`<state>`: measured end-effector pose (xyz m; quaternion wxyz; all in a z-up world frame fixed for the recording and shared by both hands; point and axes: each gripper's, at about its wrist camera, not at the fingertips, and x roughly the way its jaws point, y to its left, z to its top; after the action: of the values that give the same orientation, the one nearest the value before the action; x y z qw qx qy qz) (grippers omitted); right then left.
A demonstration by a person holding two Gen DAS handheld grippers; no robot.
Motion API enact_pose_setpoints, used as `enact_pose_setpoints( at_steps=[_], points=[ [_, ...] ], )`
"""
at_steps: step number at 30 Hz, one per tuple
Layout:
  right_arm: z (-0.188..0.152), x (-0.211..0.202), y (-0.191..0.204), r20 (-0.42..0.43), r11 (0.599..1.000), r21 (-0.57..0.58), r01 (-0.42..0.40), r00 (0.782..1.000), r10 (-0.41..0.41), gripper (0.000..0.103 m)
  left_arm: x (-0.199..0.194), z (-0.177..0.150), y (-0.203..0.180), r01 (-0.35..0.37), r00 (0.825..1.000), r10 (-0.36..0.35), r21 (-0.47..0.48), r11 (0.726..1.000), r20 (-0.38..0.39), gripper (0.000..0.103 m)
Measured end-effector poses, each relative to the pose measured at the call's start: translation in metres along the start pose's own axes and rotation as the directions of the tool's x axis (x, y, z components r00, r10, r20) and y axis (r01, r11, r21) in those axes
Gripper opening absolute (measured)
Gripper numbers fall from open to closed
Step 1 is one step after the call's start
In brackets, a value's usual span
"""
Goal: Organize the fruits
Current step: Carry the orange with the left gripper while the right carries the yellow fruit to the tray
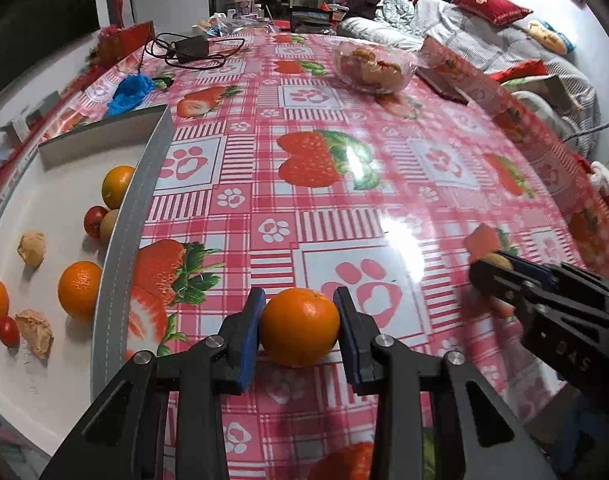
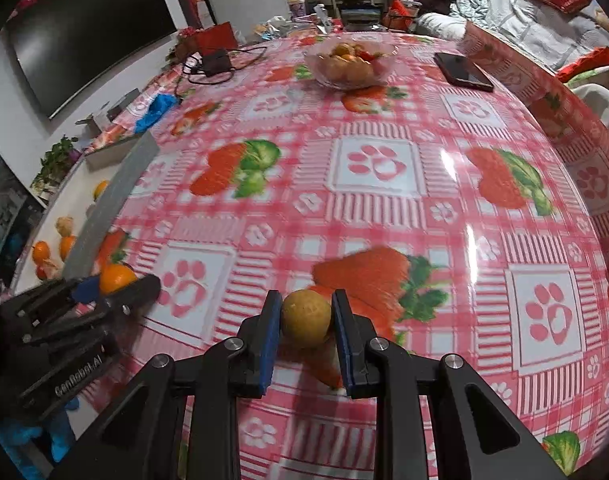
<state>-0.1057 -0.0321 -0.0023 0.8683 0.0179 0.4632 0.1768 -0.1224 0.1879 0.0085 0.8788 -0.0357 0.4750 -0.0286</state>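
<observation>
The orange [image 1: 299, 326] sits clamped between the blue pads of the left gripper [image 1: 299, 320], near the table's near edge and just right of the tray [image 1: 116, 280]. The jaws are partly closed, each pad pressing a flank at about the fruit's widest line. It looks firm and round with a dimpled skin that should give the pads some bite; judged light, but ready to roll if let go on the glossy cloth [image 1: 344, 208]. A hold across the middle, as here, seems safest, since a hold higher or lower could squeeze it out.

The right gripper [image 2: 306, 316] is nearly shut on a small yellow fruit [image 2: 306, 318], which is smoother and smaller than the orange. It likely weighs little and may bruise or slip under hard pressure. Whether either fruit rests on the cloth or hangs just above it, I cannot tell.

In the tray on the left lie more oranges [image 1: 79, 290], small tomatoes [image 1: 94, 221] and pale wrinkled lumps [image 1: 32, 247] that I cannot identify, loosely spread with bare floor between them. My guess is that both held fruits belong there.

Farther off, a clear bowl [image 1: 374, 66] of fruit stands mid-table, with a phone [image 2: 463, 71] to its right and a charger [image 1: 190, 49] with cable at far left.
</observation>
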Motion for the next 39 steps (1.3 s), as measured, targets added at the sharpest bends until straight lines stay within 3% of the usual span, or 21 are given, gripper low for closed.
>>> enact_pose_setpoints(
  at_steps=[8,14,17,23,32,34,36,39],
  points=[
    [0.046,-0.014,0.044,0.022,0.993,-0.061,-0.100,0.995,0.102,0.027,-0.049,0.023,0.029,0.045,0.995,-0.040,-0.052,0.998,0.092,0.038],
    [0.081,-0.008,0.103,-0.015,0.969,-0.144,-0.200,0.980,0.200,0.027,-0.073,0.039,0.092,-0.028,0.992,0.047,-0.154,0.988,0.117,0.038],
    [0.093,0.002,0.140,-0.048,0.949,-0.208,-0.237,0.971,0.232,0.027,-0.074,0.041,0.125,-0.094,0.989,0.115,-0.198,0.976,0.097,0.038],
    [0.106,0.031,0.207,-0.132,0.906,-0.301,-0.299,0.953,0.271,0.027,-0.064,0.035,0.177,-0.163,0.984,0.176,-0.261,0.952,0.026,0.038],
    [0.109,0.080,0.258,-0.244,0.885,-0.341,-0.318,0.939,0.243,0.027,-0.041,0.029,0.199,-0.175,0.985,0.170,-0.277,0.945,-0.040,0.039],
    [0.108,0.087,0.261,-0.262,0.884,-0.349,-0.312,0.938,0.228,0.027,-0.041,0.028,0.200,-0.174,0.985,0.171,-0.273,0.946,-0.033,0.046],
    [0.107,0.089,0.261,-0.275,0.884,-0.350,-0.311,0.936,0.220,0.027,-0.043,0.029,0.201,-0.173,0.984,0.175,-0.275,0.946,-0.020,0.074],
    [0.110,0.091,0.262,-0.289,0.884,-0.346,-0.314,0.932,0.218,0.028,-0.048,0.029,0.202,-0.173,0.984,0.180,-0.278,0.945,0.002,0.082]
  ],
)
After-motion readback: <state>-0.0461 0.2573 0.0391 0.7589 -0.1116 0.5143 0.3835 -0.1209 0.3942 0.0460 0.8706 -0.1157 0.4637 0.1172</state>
